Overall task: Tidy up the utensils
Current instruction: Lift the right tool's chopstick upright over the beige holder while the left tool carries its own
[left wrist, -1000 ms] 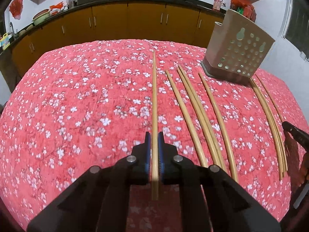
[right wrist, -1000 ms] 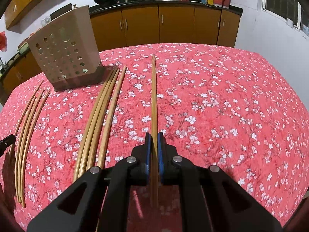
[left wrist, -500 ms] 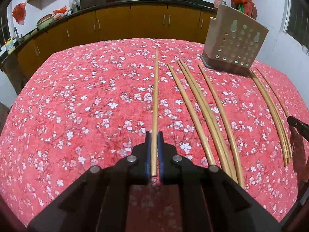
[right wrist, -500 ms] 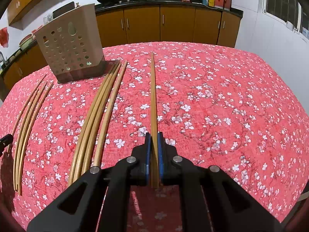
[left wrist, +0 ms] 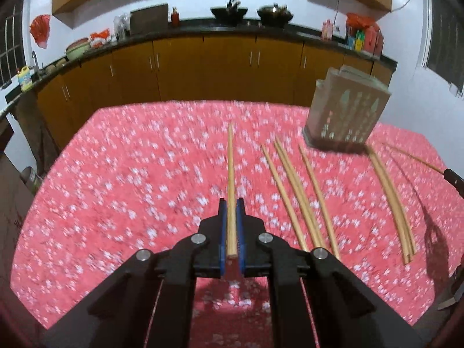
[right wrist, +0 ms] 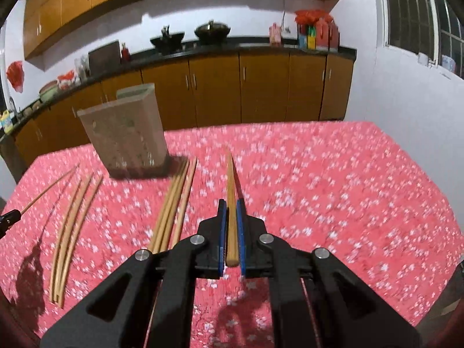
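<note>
- Chopstick (left wrist: 230,191) pinched in the left gripper (left wrist: 231,211), jaws closed tight on its near end, tip pointing to 12 o'clock above the cloth (left wrist: 130,203).
- Second stick (right wrist: 231,203) clamped the same way in the right gripper (right wrist: 231,213), blue pads (right wrist: 221,232) hard against it.
- Loose sticks (left wrist: 301,194) lie on the cloth at 2 o'clock of the left gripper; another bundle (left wrist: 391,203) lies farther right.
- Holder (left wrist: 345,113) stands upright at 1 o'clock beyond them; from the right gripper it sits at 11 o'clock (right wrist: 127,133).
- Both views are blurred.
</note>
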Demonstrator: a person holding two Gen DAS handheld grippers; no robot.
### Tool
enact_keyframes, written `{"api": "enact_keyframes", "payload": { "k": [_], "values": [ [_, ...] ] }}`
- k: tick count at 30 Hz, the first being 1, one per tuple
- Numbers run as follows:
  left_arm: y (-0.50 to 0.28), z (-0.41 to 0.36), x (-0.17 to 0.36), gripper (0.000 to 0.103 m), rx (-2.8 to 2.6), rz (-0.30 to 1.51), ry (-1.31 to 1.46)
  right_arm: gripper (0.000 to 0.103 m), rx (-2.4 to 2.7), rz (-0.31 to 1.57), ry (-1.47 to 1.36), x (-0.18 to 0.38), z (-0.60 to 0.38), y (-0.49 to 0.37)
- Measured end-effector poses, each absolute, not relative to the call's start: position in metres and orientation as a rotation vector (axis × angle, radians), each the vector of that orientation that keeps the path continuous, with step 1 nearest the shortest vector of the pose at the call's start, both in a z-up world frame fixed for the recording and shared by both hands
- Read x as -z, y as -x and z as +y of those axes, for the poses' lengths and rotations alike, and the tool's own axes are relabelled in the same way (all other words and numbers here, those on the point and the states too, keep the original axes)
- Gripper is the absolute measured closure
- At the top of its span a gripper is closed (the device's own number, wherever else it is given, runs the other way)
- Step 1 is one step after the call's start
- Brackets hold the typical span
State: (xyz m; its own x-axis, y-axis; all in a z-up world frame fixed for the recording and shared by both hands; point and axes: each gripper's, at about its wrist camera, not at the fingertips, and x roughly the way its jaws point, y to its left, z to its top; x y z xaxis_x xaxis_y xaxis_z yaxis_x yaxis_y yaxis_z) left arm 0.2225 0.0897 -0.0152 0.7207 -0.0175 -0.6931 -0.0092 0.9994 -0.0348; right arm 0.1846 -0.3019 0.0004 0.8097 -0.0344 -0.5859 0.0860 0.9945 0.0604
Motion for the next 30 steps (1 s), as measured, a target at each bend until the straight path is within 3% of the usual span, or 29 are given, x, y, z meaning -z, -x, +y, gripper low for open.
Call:
{"api": "enact_keyframes", "payload": {
  "k": [13,25,30],
  "values": [
    [-0.217,0.109,-0.068,0.096,-0.022,0.512,0.115,0.095,0.087,0.457,-0.097,-0.048,-0.307,-0.187],
    [-0.239,0.117,-0.101,0.096,-0.048,0.444,0.12,0.095,0.087,0.413,-0.057,-0.068,-0.297,-0.201],
    [-0.246,0.117,-0.138,0.096,-0.043,0.38,0.124,0.095,0.076,0.341,-0.078,-0.106,-0.298,-0.21]
  ]
}}
